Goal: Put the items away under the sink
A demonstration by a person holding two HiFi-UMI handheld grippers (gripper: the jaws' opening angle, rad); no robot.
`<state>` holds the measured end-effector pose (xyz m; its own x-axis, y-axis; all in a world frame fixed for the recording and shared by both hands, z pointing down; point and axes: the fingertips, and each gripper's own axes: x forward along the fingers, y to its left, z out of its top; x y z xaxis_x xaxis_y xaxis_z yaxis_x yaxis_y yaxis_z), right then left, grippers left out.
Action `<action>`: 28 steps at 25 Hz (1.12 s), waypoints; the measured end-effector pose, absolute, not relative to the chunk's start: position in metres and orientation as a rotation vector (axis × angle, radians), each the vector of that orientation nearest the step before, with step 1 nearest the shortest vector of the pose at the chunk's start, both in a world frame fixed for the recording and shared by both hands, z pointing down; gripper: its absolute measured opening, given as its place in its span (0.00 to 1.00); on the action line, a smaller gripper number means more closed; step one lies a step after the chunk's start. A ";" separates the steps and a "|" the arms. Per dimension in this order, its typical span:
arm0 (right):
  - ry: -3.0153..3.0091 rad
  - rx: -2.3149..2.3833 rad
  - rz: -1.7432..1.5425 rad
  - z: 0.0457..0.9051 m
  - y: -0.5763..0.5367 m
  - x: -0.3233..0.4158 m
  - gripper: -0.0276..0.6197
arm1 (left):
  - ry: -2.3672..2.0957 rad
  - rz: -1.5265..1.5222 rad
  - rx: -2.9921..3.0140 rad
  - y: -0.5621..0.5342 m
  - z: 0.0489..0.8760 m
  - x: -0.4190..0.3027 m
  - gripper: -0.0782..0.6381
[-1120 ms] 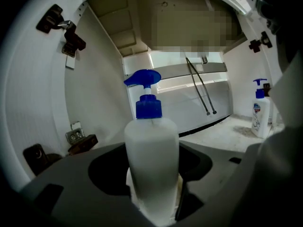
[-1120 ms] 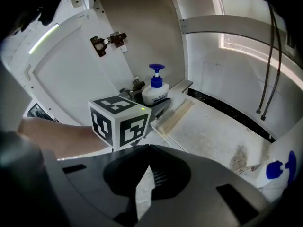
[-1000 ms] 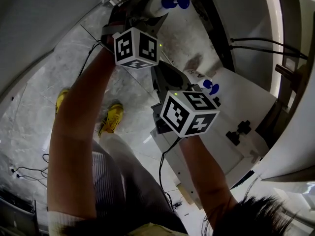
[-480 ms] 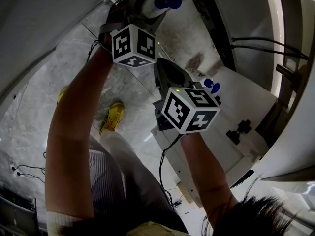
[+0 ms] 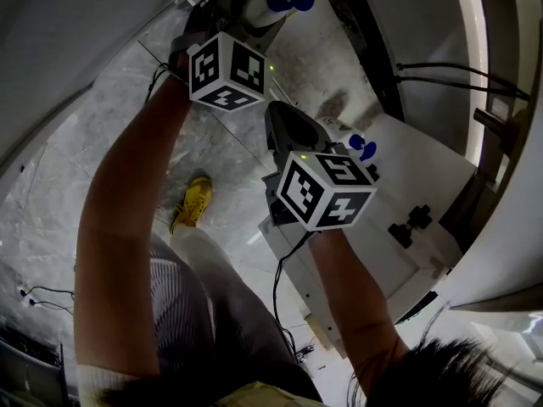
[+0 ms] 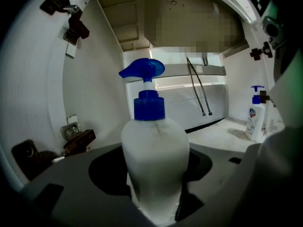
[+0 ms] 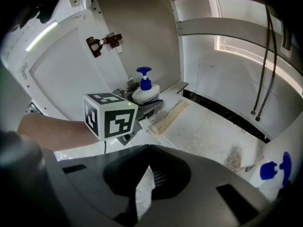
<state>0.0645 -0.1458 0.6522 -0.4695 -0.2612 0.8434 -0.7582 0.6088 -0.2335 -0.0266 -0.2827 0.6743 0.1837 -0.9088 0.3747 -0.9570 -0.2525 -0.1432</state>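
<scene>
Right now the biggest thing in front of the person is the open white cabinet under the sink point(image 7: 208, 122). Its pale floor is stained and scuffed, and a light band runs across the back wall. The person's bare forearms reach into the opening from above the grey marbled floor point(image 5: 102, 142), where one yellow shoe point(image 5: 193, 200) shows.

The left hand-held gripper point(image 6: 155, 183) is over by the cabinet's left side wall. Its jaws stand wide and press on either side of a white plastic pump bottle with a blue pump head point(image 6: 154, 145), which stands upright in the grip. I cannot tell from here whether the bottle's base touches the cabinet floor.

The right hand-held gripper point(image 7: 144, 148) hangs nearer the front, tilted steeply down at the cabinet floor. Its jaws are brought together at the tips with nothing between them.

A second white pump bottle with a blue head and a printed label point(image 6: 255, 119) stands upright on the cabinet floor towards the right side, beside a dark stain and well apart from the held one. Two thin dark hoses point(image 6: 199, 86) hang down at the back. Dark metal door hinges point(image 6: 71, 20) sit on the left wall.
</scene>
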 end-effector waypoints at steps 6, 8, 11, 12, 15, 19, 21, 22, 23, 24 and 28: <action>-2.008 0.815 0.771 0.655 -0.147 0.070 0.08 | -1.873 0.491 2.382 -0.295 0.662 -0.022 0.52; -2.006 0.818 0.770 0.656 -0.147 0.071 0.08 | -1.886 0.473 2.393 -0.300 0.660 -0.020 0.52; -2.014 0.820 0.770 0.656 -0.149 0.071 0.08 | -1.894 0.490 2.381 -0.301 0.664 -0.021 0.52; -2.016 0.822 0.770 0.656 -0.149 0.072 0.08 | -1.879 0.506 2.382 -0.301 0.668 -0.020 0.52; -2.015 0.823 0.776 0.658 -0.148 0.072 0.08 | -1.841 0.515 2.391 -0.297 0.675 -0.020 0.53; -2.015 0.815 0.778 0.659 -0.143 0.069 0.08 | -1.824 0.509 2.393 -0.298 0.675 -0.024 0.53; -2.013 0.816 0.779 0.659 -0.142 0.070 0.08 | -1.829 0.517 2.387 -0.298 0.676 -0.024 0.53; -2.013 0.818 0.781 0.659 -0.142 0.071 0.08 | -1.829 0.529 2.388 -0.298 0.676 -0.024 0.53; -2.013 0.821 0.782 0.658 -0.143 0.072 0.08 | -1.826 0.543 2.390 -0.297 0.676 -0.023 0.53; -2.014 0.826 0.783 0.657 -0.144 0.073 0.08 | -1.821 0.555 2.393 -0.296 0.676 -0.021 0.54; -2.015 0.839 0.787 0.655 -0.145 0.071 0.08 | -1.816 0.543 2.390 -0.294 0.673 -0.023 0.56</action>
